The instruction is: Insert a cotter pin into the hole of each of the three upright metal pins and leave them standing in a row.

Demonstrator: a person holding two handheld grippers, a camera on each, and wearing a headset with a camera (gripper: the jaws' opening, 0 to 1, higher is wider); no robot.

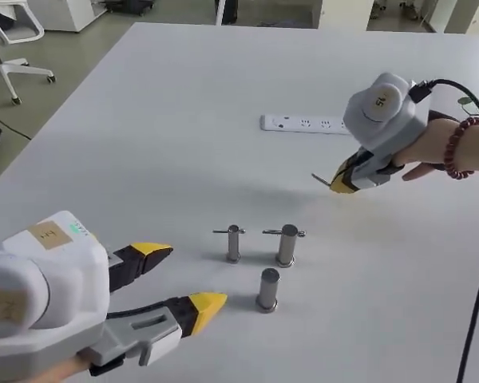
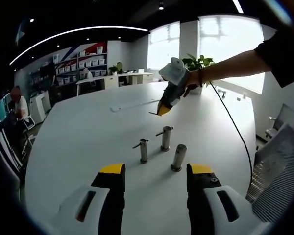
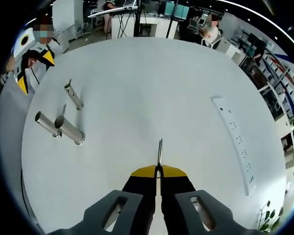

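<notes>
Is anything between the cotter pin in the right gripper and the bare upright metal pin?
Yes: the fitted right-hand silver metal pin stands roughly between the right gripper, holding the thin cotter pin, and the bare silver metal pin.

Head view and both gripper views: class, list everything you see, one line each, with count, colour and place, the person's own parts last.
table: one, pale grey, under everything.
metal pins: three, silver, upright mid-table; two side by side, one in front.
cotter pins: three, silver; one through each back pin, one in the right gripper.
power strip: one, white, far side of table.
office chair: one, white, floor at far left.
cable: one, black, trailing from the right gripper.
left gripper: one, white, yellow-tipped fingers open, near the pins.
right gripper: one, white, fingers shut on a cotter pin, raised.
hand: one, holding the right gripper; red bead bracelet on its wrist.
</notes>
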